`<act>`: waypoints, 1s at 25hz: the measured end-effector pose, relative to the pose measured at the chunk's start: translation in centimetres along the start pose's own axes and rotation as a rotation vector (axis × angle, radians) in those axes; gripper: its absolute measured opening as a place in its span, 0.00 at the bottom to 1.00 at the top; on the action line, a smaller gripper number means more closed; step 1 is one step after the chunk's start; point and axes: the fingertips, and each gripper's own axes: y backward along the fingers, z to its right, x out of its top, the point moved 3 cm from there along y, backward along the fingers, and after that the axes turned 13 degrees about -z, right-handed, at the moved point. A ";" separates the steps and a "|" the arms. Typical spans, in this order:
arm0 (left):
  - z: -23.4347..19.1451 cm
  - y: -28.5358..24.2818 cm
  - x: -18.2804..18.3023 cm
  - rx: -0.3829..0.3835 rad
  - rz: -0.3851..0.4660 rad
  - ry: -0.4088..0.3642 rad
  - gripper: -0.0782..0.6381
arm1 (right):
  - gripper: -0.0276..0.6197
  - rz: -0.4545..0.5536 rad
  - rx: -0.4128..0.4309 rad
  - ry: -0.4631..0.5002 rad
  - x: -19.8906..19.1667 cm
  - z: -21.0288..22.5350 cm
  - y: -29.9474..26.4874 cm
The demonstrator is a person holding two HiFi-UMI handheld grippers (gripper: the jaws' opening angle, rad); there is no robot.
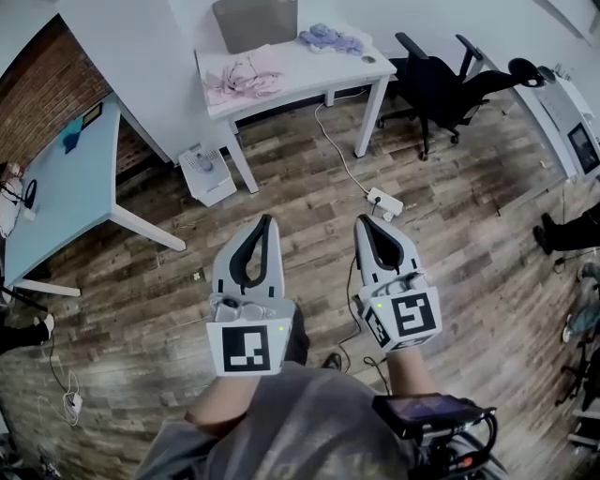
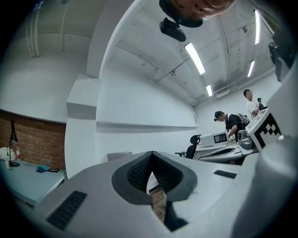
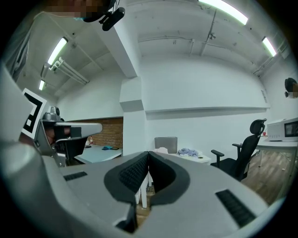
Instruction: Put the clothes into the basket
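"Pink clothes (image 1: 244, 75): where do they lie from your tongs?"

"Straight ahead and well apart, with bare wooden floor (image 1: 281, 169) between us. They sprawl over the left half of a white table (image 1: 309, 70). The heap's long side runs along the table's front edge, so it lies across my line of reach. A smaller bundle of purple clothes (image 1: 330, 39) sits further back and to the right on the same table, apart from the pink heap."

"And where do they go?"

"The basket (image 1: 255, 23), as I take it, is the grey box-shaped thing at the table's back edge, just behind the pink heap. I cannot see into it."

"How are your tongs set?"

"My left tongs (image 1: 267, 221) and right tongs (image 1: 364, 223) are side by side, held level, both pointing at the table. Each pair of jaws is pressed together with nothing between them. The left tongs line up better with the pink heap, so I judge that hand the nearer one. The right tongs line up better with the purple bundle."
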 end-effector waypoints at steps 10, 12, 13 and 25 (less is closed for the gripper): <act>-9.3 -7.0 1.9 0.015 0.061 0.005 0.12 | 0.05 0.037 0.007 0.009 4.9 -0.7 -11.2; -10.5 -8.1 2.1 0.012 0.070 0.005 0.12 | 0.05 0.042 0.006 0.017 5.7 -0.8 -12.8; -11.0 -8.6 2.2 0.010 0.072 0.008 0.12 | 0.05 0.043 0.003 0.020 6.0 -0.8 -13.5; -12.1 -14.1 1.9 -0.054 0.045 0.021 0.12 | 0.05 0.020 -0.054 0.014 7.0 2.1 -17.1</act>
